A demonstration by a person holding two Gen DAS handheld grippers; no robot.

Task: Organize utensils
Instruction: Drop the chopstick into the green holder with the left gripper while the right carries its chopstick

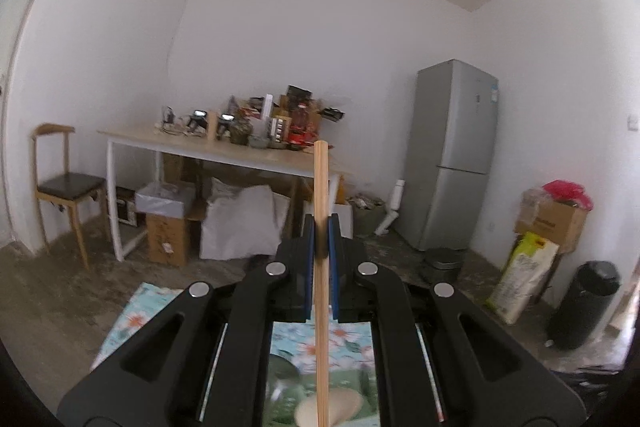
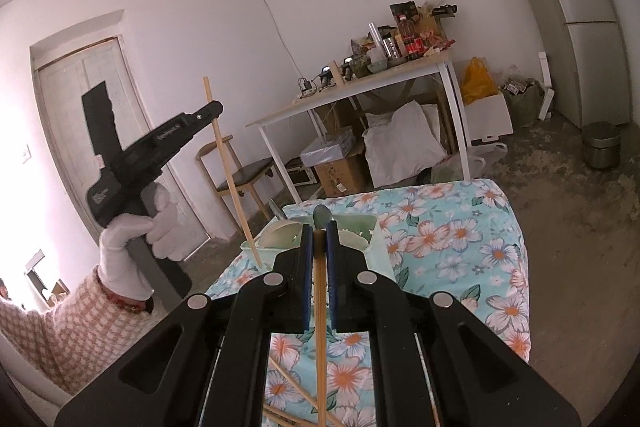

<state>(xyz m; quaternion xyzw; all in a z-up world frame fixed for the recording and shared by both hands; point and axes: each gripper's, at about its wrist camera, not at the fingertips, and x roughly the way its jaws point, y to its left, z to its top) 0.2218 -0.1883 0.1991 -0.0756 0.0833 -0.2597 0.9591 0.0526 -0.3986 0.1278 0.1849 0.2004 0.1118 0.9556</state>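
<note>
While your left gripper [image 1: 321,235] points out across the room, its blue pads are clamped on a wooden chopstick [image 1: 321,267] that stands nearly upright between them, its top end rising above the fingertips. From the right wrist view, that left gripper [image 2: 216,109] sits in your white-gloved hand [image 2: 136,239], off the near-left corner of the floral tablecloth [image 2: 452,247], with its chopstick [image 2: 232,175] slanting down to touch the cloth beside the pale green utensil holder [image 2: 372,235]. Your right gripper [image 2: 319,239] is likewise closed on a second chopstick [image 2: 320,327], its tip just at the holder's near rim. A spoon [image 2: 321,215] already stands in the holder. More chopsticks [image 2: 288,383] lie loose on the cloth below the right gripper.
</note>
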